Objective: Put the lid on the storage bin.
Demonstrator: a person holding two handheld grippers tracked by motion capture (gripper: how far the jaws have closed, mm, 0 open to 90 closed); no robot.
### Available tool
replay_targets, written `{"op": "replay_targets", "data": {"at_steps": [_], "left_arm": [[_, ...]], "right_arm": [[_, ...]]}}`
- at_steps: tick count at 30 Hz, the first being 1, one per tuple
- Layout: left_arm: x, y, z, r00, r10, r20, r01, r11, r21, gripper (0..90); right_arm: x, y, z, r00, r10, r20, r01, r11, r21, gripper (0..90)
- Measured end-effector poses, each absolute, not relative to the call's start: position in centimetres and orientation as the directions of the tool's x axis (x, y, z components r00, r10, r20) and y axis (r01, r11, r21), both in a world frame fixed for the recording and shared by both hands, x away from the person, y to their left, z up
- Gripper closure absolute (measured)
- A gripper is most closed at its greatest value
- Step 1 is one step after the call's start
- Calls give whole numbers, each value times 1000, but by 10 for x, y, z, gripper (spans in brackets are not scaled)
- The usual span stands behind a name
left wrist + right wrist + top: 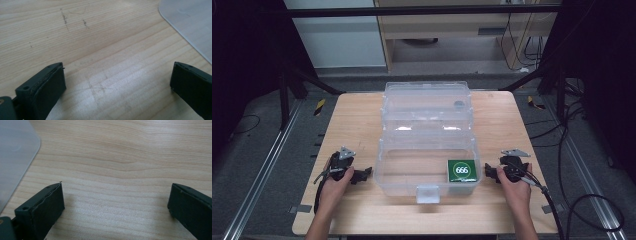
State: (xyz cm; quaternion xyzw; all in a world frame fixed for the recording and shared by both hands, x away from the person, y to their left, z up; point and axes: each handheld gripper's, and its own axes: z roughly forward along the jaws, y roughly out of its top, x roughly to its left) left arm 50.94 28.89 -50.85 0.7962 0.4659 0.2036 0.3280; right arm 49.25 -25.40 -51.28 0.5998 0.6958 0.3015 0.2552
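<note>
From the high view, a clear plastic box (427, 167) is sitting open in the middle of the wooden table (357, 125), its lid (427, 106) lying flat behind it toward the far edge. Box and lid together are running lengthwise away from the person, while the box itself is lying with its long side across the table. A white latch (428, 193) is sticking out from the near wall, pointing at the person. Inside, in the near right corner, a green square pack (461, 170) marked 666 is lying flat, its print reading upright from the person's side. A small round grey mark on the lid is too faint to make out. The left gripper (361, 175) is resting on the table just beside the box's left wall, held by the left hand (333, 182); the right gripper (488, 173) is resting just beside the right wall, held by the right hand (513, 186). Both are pointing inward at the box, and their jaws are too small here to judge.

In the left gripper view, the left gripper (117, 82) is showing its jaws standing wide apart over bare, scuffed wood, both cut off by the bottom edge. A rounded clear corner of the box (192, 22) is cropped at the upper right.

In the right gripper view, the right gripper (115, 201) is likewise spread wide with nothing between its jaws, and the box's corner (15, 152) is cut off at the upper left.
</note>
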Motion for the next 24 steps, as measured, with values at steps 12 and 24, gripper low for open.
{"op": "replay_targets", "data": {"at_steps": [12,24], "left_arm": [[504,285,-492,584,807,87,509,-447,735,34],[489,276,-409,741,659,129,401,-588,702,27]], "right_arm": [[495,-261,-504,-266,961,-73,650,234,723,76],[493,-263,-411,-399,891,-216,611,433,662,96]]}}
